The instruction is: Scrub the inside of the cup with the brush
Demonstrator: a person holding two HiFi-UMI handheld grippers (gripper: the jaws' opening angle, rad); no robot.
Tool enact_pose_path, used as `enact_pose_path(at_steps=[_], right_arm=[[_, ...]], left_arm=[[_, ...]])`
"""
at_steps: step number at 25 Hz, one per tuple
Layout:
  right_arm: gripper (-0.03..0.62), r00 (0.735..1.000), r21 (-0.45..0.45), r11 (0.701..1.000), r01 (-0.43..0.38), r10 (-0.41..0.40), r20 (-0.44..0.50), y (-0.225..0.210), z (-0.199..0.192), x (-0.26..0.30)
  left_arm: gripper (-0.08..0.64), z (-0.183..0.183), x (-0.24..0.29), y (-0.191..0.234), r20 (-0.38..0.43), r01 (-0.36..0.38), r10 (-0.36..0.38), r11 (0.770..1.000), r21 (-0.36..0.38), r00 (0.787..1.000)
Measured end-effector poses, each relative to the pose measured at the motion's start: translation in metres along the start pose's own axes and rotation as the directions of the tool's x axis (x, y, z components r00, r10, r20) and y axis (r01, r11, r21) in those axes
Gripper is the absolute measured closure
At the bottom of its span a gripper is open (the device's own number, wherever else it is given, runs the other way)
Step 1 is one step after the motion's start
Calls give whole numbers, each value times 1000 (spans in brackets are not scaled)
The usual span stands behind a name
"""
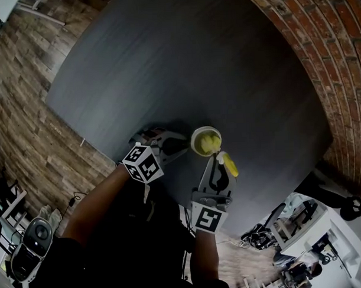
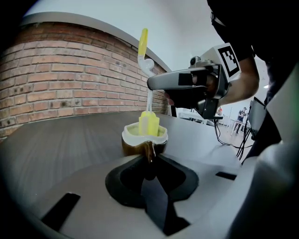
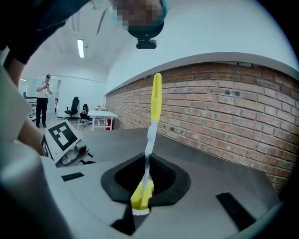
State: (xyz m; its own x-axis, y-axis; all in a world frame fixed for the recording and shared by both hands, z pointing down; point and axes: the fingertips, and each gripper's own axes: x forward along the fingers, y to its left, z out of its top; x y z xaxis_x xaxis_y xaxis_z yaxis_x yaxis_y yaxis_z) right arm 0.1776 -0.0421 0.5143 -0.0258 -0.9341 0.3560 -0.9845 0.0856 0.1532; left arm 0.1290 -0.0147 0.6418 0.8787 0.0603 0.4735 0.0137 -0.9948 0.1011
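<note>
A brown cup (image 1: 205, 141) with a white rim and pale yellow inside stands near the front edge of the dark table (image 1: 184, 69). My left gripper (image 1: 182, 146) is shut on its near side, and the cup (image 2: 145, 138) sits just past the jaws (image 2: 148, 158). My right gripper (image 1: 217, 163) is shut on the thin stem of a yellow and white brush (image 3: 148, 154), whose yellow head (image 2: 149, 123) stands inside the cup. The brush handle (image 2: 143, 46) rises steeply above the cup, with the right gripper (image 2: 161, 82) clamped partway up it.
A curved brick wall (image 1: 319, 53) runs behind the table on the right. Wooden floor (image 1: 20, 116) lies to the left. Desks, chairs and cables (image 1: 290, 237) crowd the lower right, and people stand in the far room (image 3: 45, 93).
</note>
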Motion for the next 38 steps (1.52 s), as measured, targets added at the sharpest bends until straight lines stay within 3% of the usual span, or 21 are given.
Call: enact_pose_path(at_steps=[8,15,22,28,34,38], right_arm=[[546,994,44,999,-1,-4,106,-3,8,25],[546,992,110,994,21,-35,120,-6,7,32],[547,994,142,989,-47,33,100,7,5,24],[547,994,93,992,-83,76,83,15,5,9],[547,998,51,998,-25,23,52,5,1,8],[546,996,26,999,-40,38,82,-3,2,7]], left_arm=[[482,0,1,0,3,5,-5,1000,4,1000],[481,-1,1,-1,6,10,-10,1000,-3,1000],[481,0,1,0,6,5,-5,1000,-6,1000],[481,0,2,-1,6,0,0,1000,-6,1000],[480,1,2,-2,5,-7,7,1000,-5,1000],[481,1,3,-1,4,-14,14,1000,-7,1000]])
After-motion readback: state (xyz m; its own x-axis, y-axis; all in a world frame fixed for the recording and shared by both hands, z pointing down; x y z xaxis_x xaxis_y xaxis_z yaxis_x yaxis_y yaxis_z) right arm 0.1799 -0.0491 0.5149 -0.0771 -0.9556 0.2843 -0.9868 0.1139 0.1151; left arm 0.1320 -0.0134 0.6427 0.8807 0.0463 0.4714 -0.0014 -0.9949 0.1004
